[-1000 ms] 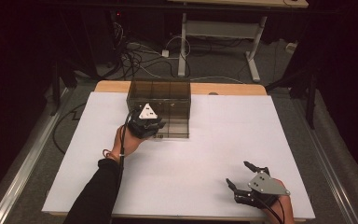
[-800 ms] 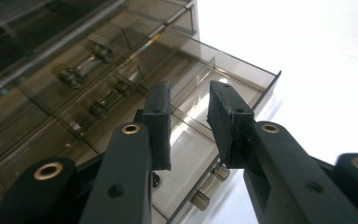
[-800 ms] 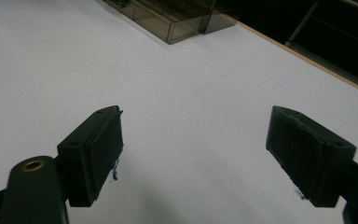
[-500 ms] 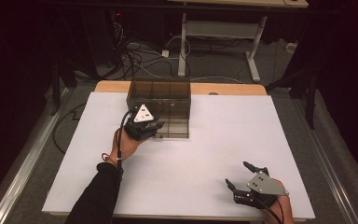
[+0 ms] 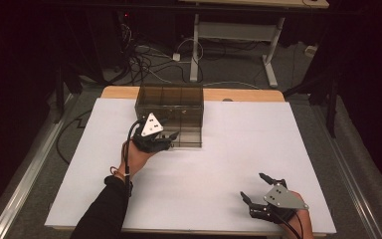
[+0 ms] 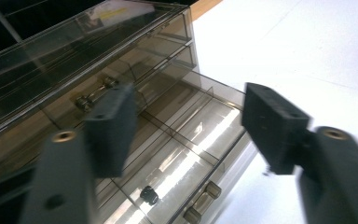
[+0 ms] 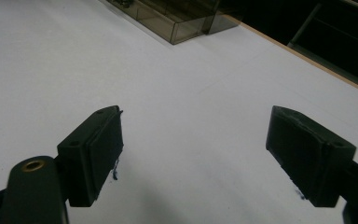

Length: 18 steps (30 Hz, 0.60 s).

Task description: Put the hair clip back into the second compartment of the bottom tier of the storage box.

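Centre frame, the left gripper [image 5: 170,136] has just been opening, nothing between its jaws, over the smoky drawer box [image 5: 179,102]; its pulled-out drawer [image 6: 186,154] may snag. The right gripper [image 5: 257,186] rests open, lower right.

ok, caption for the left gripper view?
Left tongs open above the pulled-out drawer of a smoky clear organizer; a small dark knob lies inside.

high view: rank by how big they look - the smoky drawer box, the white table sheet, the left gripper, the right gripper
1. white table sheet
2. smoky drawer box
3. right gripper and left gripper: they look alike; the right sits nearer the camera, so no ranking.
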Motion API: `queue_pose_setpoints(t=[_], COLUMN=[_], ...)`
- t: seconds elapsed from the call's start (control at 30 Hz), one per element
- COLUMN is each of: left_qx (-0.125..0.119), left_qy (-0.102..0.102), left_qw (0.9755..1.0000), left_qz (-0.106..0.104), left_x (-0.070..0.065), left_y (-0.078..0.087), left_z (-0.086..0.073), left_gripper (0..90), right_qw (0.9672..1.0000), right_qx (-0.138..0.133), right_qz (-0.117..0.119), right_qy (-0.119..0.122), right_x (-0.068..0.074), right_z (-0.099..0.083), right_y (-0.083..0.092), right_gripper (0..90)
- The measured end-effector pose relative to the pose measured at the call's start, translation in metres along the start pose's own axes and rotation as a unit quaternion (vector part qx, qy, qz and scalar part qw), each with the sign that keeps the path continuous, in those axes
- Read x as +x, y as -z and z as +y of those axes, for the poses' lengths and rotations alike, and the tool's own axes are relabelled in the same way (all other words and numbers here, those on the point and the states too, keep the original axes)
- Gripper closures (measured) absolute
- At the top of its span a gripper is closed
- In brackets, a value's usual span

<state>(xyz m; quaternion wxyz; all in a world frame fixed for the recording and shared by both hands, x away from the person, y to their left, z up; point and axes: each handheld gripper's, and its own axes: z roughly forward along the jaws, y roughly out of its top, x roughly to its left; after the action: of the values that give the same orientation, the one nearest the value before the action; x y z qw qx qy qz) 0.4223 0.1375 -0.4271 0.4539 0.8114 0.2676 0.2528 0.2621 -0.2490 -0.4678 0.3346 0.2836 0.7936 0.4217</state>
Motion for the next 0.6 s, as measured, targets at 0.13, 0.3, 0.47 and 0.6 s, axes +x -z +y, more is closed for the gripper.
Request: queue_pose_setpoints(t=[0.13,0.3,0.47,0.6], left_qx=[-0.013,-0.025,-0.037,-0.042], left_qy=[0.009,0.008,0.003,-0.008], left_qw=[0.9998,0.9994,0.9987,0.9985], left_qz=[-0.012,-0.024,-0.034,-0.036], left_x=[0.001,-0.002,-0.006,-0.012], left_y=[0.002,0.005,0.007,0.011], left_z=[0.0,0.001,0.004,0.008], left_gripper=[20.3,17.5,15.4,15.4], right_qw=[1.0,1.0,1.0,1.0], right_qx=[0.004,0.003,0.0,-0.001], right_qz=[0.004,0.004,0.001,-0.001], right_qy=[0.002,0.006,0.003,0.003], right_x=[0.001,0.003,0.001,0.001], right_z=[0.0,0.001,0.0,0.001], right_y=[-0.001,-0.001,0.0,0.001], right_gripper=[18.9,18.9,18.9,18.9])
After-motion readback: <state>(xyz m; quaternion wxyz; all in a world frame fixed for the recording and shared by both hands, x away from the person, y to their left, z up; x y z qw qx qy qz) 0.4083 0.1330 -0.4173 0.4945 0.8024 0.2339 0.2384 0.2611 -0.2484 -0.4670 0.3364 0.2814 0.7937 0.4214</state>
